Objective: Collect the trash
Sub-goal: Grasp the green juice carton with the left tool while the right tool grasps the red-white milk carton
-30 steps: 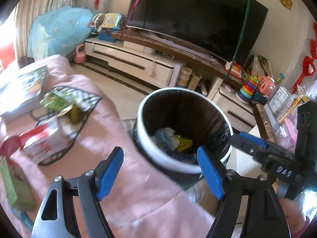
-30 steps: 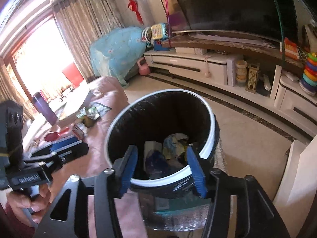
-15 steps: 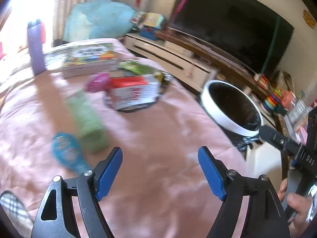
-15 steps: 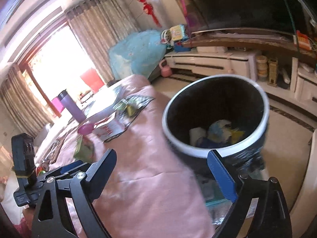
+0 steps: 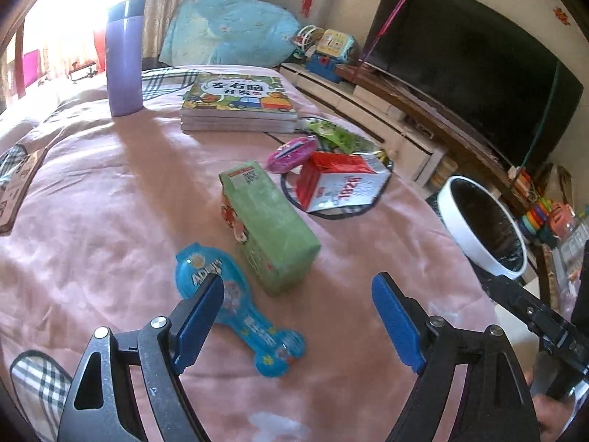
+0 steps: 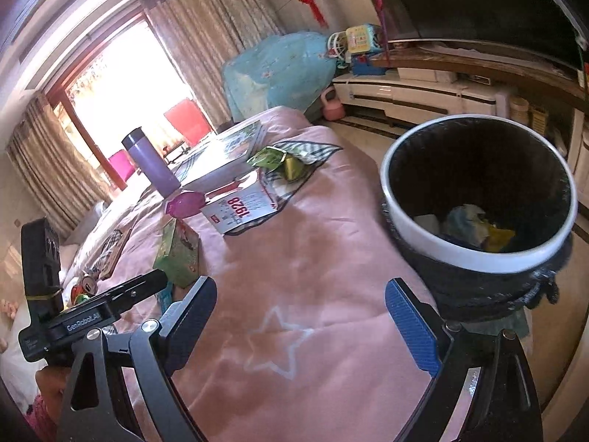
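pink blanket (image 5: 110, 202) has trash on it. both grippers, left gripper (image 5: 298, 316) and right gripper (image 6: 302, 326), are wide apart, holding nothing. next, reach for the blue wrapper (image 5: 239, 305).

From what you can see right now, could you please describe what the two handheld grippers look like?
Both the left gripper and the right gripper have black metal frames with triangular cut-outs, silver pivot bolts and ribbed blue pads. The left gripper's body reads "GenRobot.AI" in white.
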